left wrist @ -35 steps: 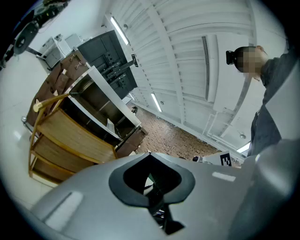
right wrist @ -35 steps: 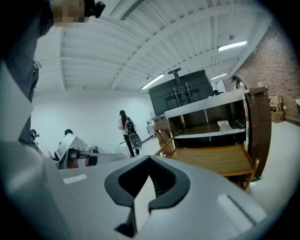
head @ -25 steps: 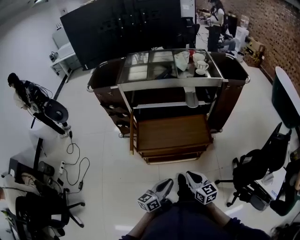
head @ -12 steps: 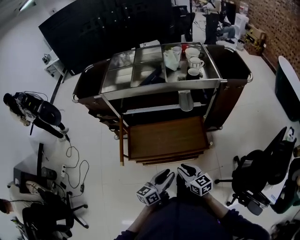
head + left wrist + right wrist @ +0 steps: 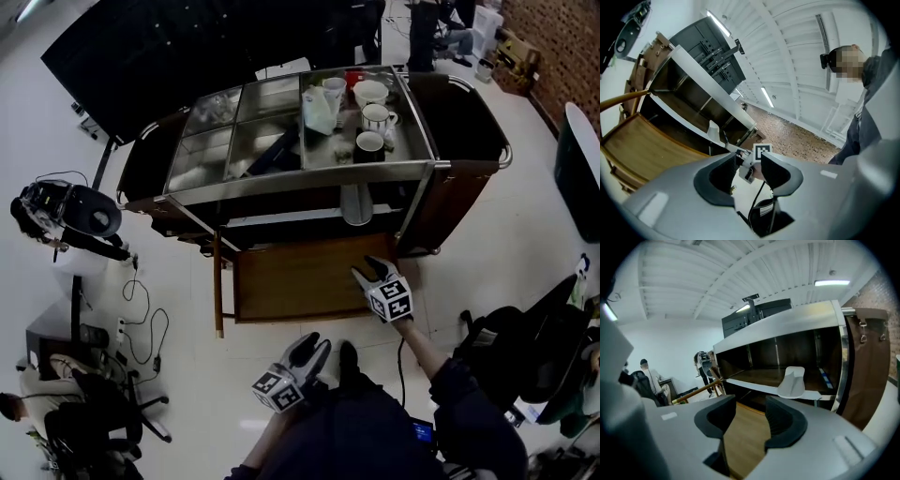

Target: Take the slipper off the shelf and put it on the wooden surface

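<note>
A white slipper (image 5: 356, 204) lies on the cart's middle shelf (image 5: 281, 217) and sticks out over its front edge; it also shows in the right gripper view (image 5: 793, 383) and the left gripper view (image 5: 714, 131). Below it the wooden surface (image 5: 291, 281) is pulled out. My right gripper (image 5: 367, 269) hovers over that surface's right end, short of the slipper, its jaws opening with nothing between them (image 5: 750, 420). My left gripper (image 5: 317, 345) hangs low over the floor near my body, jaws also opening and empty (image 5: 749, 164).
The cart's metal top tray (image 5: 281, 173) holds cups (image 5: 377, 117), a bowl and a dark item. A wooden rail (image 5: 217, 286) juts out at the surface's left. Office chairs (image 5: 525, 347) stand at the right, cables (image 5: 141, 309) and gear at the left.
I have come closer to the cart. The right gripper has moved forward from my lap over the wooden surface. Both grippers' jaws have parted from shut.
</note>
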### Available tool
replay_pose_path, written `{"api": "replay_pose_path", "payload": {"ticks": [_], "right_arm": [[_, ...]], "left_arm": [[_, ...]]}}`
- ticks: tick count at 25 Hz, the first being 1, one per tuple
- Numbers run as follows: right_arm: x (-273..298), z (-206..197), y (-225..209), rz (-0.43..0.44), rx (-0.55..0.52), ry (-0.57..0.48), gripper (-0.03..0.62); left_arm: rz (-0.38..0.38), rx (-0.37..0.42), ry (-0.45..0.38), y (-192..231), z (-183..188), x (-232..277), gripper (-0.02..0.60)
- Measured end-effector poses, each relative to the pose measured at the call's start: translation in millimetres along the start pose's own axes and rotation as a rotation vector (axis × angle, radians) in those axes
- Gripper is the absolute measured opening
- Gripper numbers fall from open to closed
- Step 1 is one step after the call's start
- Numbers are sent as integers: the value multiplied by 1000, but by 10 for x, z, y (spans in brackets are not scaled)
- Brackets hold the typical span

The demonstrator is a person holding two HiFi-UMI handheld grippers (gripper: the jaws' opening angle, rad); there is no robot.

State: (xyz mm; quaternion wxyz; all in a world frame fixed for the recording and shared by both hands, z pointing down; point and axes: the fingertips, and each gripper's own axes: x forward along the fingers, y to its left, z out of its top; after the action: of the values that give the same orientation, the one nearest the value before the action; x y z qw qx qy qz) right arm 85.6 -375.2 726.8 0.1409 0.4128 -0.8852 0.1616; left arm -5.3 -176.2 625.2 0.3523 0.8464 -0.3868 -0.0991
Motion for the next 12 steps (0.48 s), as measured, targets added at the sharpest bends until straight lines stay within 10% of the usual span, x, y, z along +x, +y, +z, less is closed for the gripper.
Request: {"api": "replay_pose_path", "payload": {"ticks": [12], "right_arm": [[1625,408,-1561,-237,-51,157,199]], "left_arm": [[122,69,-35,211,264,-16,290]]}}
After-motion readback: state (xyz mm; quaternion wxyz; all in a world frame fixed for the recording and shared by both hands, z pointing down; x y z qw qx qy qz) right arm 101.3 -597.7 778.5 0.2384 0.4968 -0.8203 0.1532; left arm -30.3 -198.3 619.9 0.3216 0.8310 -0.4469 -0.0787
